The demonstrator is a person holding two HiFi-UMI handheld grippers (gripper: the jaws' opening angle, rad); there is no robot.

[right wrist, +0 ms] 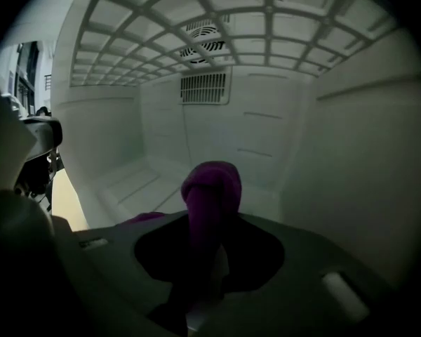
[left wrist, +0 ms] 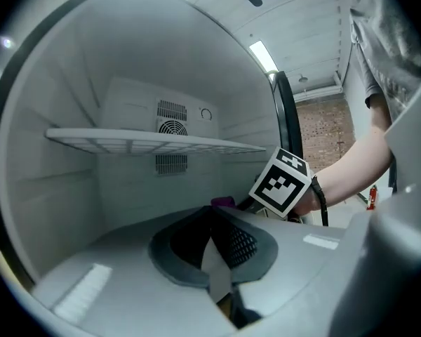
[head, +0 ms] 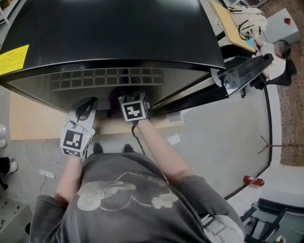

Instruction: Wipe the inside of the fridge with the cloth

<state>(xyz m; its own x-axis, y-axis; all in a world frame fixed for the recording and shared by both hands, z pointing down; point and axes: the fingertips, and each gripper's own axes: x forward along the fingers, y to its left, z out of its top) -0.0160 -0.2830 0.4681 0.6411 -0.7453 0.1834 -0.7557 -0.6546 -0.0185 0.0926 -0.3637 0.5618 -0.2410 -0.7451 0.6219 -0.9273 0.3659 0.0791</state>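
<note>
The fridge (head: 106,24) has a black top and stands open toward me. My right gripper (right wrist: 207,251) is shut on a purple cloth (right wrist: 210,188), which bulges up from between its jaws, below the wire shelf (right wrist: 217,34) and near the fridge's floor. In the head view the right gripper (head: 133,107) reaches in under the fridge's front edge. My left gripper (left wrist: 214,258) points into the fridge from the left with its jaws together and nothing in them. From it I see the right gripper's marker cube (left wrist: 281,181), a bit of the cloth (left wrist: 222,202) and the shelf (left wrist: 154,142).
The fridge door (head: 243,75) hangs open to the right. The fridge stands on a light wooden board (head: 30,120). A yellow label (head: 11,59) marks its top left corner. A red extinguisher (head: 253,180) lies on the floor at right, with cables (head: 43,156) at left.
</note>
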